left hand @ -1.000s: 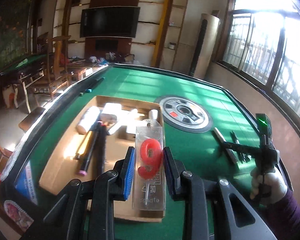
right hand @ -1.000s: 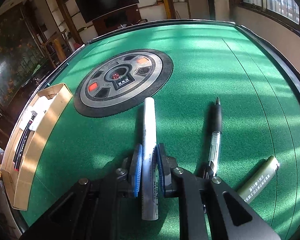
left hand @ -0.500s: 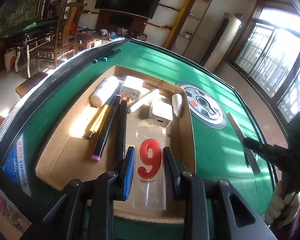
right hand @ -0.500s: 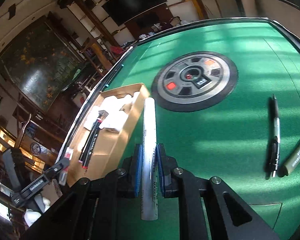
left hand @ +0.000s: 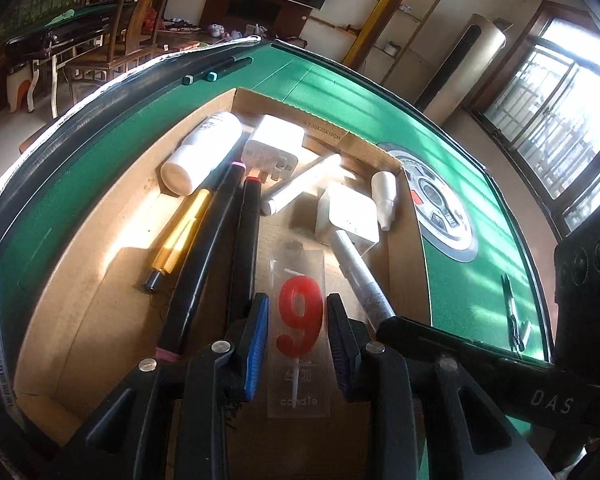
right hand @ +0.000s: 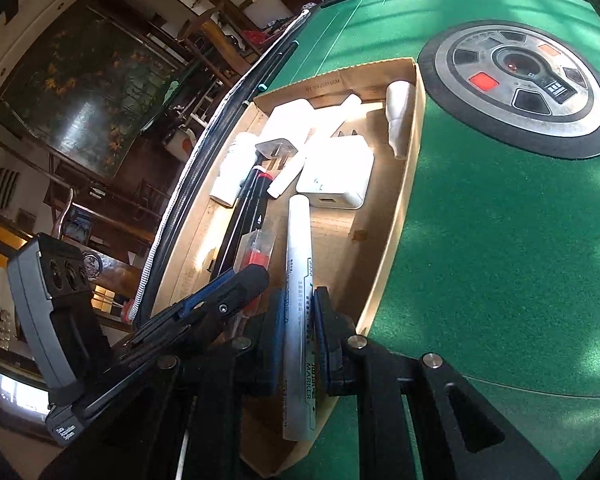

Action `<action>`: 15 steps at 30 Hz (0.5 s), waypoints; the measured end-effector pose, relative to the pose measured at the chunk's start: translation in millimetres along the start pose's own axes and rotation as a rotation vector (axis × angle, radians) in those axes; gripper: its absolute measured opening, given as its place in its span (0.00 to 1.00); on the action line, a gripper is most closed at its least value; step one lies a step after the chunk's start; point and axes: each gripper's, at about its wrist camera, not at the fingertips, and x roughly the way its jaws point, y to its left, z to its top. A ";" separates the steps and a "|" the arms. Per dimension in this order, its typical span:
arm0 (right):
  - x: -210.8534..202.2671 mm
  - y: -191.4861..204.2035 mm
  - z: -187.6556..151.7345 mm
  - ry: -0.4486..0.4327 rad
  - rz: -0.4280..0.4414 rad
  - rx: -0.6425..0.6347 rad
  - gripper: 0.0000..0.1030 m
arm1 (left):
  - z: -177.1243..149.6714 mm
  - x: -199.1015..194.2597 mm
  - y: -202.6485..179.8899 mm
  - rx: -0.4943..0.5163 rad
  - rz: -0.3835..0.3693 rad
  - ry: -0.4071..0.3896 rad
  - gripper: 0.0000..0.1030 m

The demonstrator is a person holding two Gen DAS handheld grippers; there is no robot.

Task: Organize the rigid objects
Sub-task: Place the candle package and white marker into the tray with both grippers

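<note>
Candle pack (left hand: 298, 330), light and slick, sits clamped at mid-length in your left gripper (left hand: 298, 334); right gripper (right hand: 298, 336), at its 3 o'clock, pinches the stiff white marker (right hand: 299, 304) mid-barrel.

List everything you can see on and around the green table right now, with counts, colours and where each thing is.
Shallow cardboard box: one, brown, on the green felt table.
White cylindrical bottle: one, far left of the box.
White plug adapters: two, far end and middle of the box.
Small white nozzle bottle: one, against the box's right wall.
White stick: one, between the adapters.
Gold pen: one, left in the box.
Black markers: two, centre of the box.
Round grey dial panel: one, table centre.
Pens: two, dark and olive, on the felt right of the box.
Red number-nine candle in clear packet: one, in the left gripper.
White marker pen: one, in the right gripper.
</note>
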 end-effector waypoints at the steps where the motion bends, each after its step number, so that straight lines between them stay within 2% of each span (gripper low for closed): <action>1: 3.5 1.7 0.3 0.006 -0.010 -0.008 0.14 | -0.4 -2.5 0.7 0.000 -0.004 -0.004 0.30; 3: 9.5 6.4 -0.4 0.016 -0.035 -0.028 0.15 | -0.2 -9.2 2.7 -0.001 -0.008 -0.019 0.32; 6: 11.9 11.1 -2.1 0.008 -0.068 -0.052 0.15 | -2.8 -23.9 4.6 -0.002 -0.007 -0.055 0.42; 8: 10.1 13.9 -2.8 -0.004 -0.075 -0.077 0.21 | -6.8 -34.9 5.7 -0.002 0.003 -0.082 0.49; 10: 3.8 15.9 -4.5 -0.032 -0.073 -0.103 0.31 | -12.8 -46.1 4.7 0.006 0.037 -0.110 0.56; 13: -6.1 18.8 -7.9 -0.084 -0.080 -0.143 0.41 | -21.6 -61.3 0.1 0.021 0.084 -0.150 0.66; 15: -15.4 19.2 -11.7 -0.119 -0.100 -0.168 0.44 | -26.7 -71.0 -4.9 0.034 0.136 -0.183 0.69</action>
